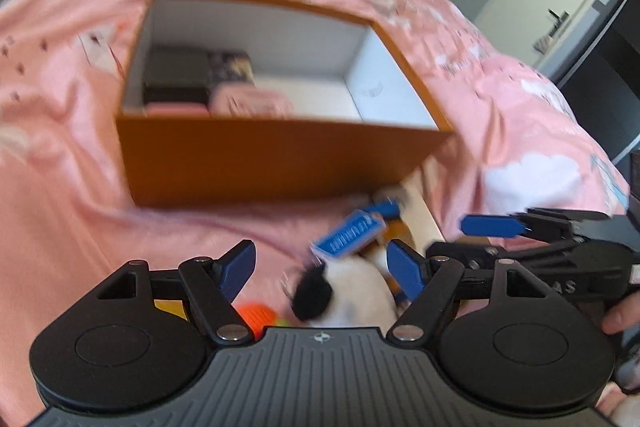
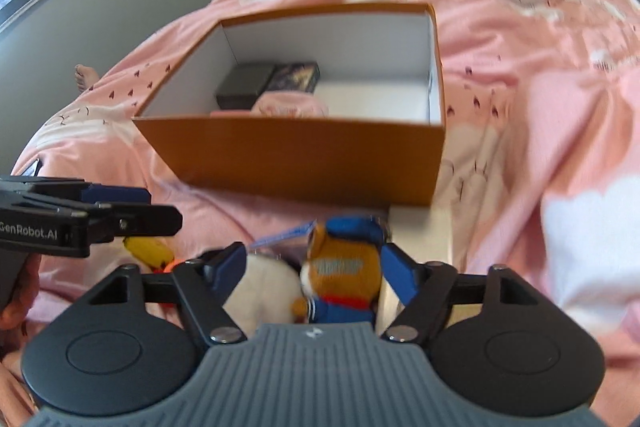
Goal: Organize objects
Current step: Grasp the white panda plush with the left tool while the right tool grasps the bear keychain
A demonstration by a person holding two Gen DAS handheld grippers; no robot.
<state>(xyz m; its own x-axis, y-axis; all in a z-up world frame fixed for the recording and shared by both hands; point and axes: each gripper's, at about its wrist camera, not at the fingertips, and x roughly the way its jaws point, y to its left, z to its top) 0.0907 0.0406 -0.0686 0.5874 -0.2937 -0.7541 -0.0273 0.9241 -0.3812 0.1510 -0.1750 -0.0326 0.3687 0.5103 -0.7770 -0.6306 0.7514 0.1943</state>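
Both views motion-blurred, edges soft.

Orange cardboard box (image 2: 296, 155) sitting open on pink bedspread (image 2: 520, 75); taking it as landmark. Inside box, at far-left corner: dark grey case (image 2: 246, 85) beside dark patterned box (image 2: 298, 75), w/ pink item (image 2: 292, 107) just in front, lower part cut off by near wall. Rest of white box floor (image 2: 380, 99) showing bare.

In front of box, on bedspread: orange plush w/ blue cap (image 2: 342, 267) lying just before near wall, touching white plush (image 2: 264, 291). White plush showing a black patch (image 1: 312, 293) in left wrist view; can't make out head or shape, much hidden behind gripper body. Yellow plush (image 2: 148, 249) lying further left of box front, partly hidden under left gripper arm; orange bit (image 1: 258, 315) beside it barely showing. Pale flat thing (image 2: 420, 231) poking out under box's near-right corner, identity unclear.

Right gripper (image 2: 312, 267) hovering in front of box, fingers spread fairly wide, straddling orange plush and part of white plush; pads not seen pressing either, so gripping nothing. Blurred blue label-like pad (image 1: 348, 239) in left wrist view hard to read.

Left gripper (image 1: 324, 267) pointing down before box, fingers wide apart, white plush lying below between them, not clamped. Fingertip of a hand (image 1: 620, 319) peeking at frame edge.
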